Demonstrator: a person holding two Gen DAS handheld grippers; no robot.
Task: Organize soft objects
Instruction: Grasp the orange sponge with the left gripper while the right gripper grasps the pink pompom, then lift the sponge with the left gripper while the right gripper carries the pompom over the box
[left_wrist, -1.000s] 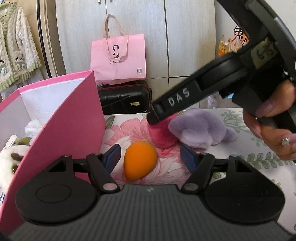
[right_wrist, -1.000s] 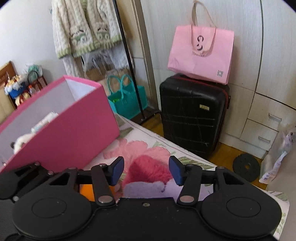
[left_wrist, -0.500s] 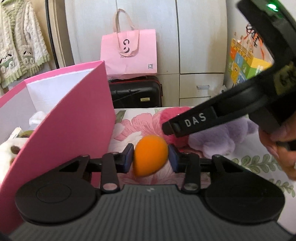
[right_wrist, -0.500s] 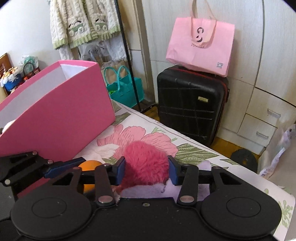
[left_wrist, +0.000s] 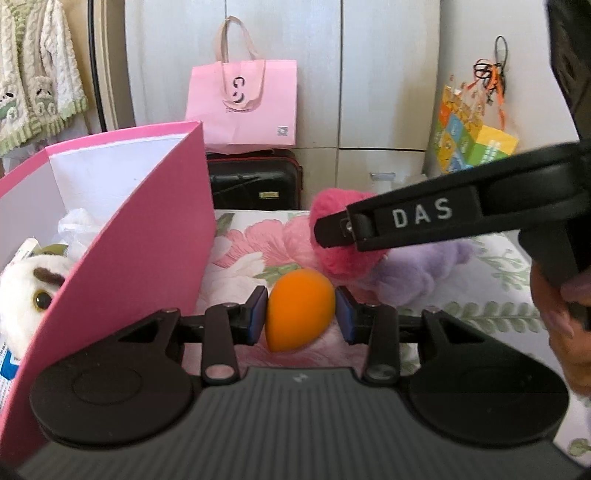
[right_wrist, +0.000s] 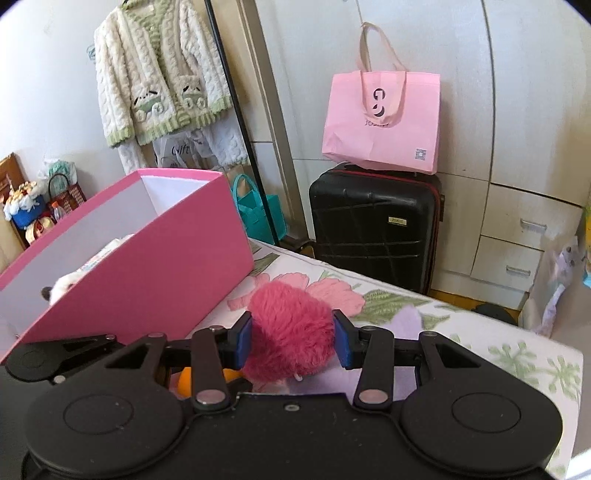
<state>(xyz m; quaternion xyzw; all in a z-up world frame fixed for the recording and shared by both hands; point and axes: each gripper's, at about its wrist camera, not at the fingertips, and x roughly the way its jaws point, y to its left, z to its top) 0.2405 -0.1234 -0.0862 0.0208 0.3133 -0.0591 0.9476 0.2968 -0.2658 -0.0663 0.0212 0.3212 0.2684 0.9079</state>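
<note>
My left gripper is shut on an orange egg-shaped sponge and holds it just above the floral bed cover. My right gripper is shut on a fuzzy pink pompom, lifted off the cover; the pompom also shows in the left wrist view under the right gripper's finger. A lilac plush toy lies on the cover behind it. An open pink box stands at the left and holds a white plush owl.
The pink box is left of both grippers. A black suitcase with a pink tote bag on it stands past the bed's far edge. Wardrobe doors and drawers are behind. A cardigan hangs at the left.
Both grippers closed: the left one on the orange sponge, the right one on the pink pompom. Both have since lifted their objects a little off the cover.
</note>
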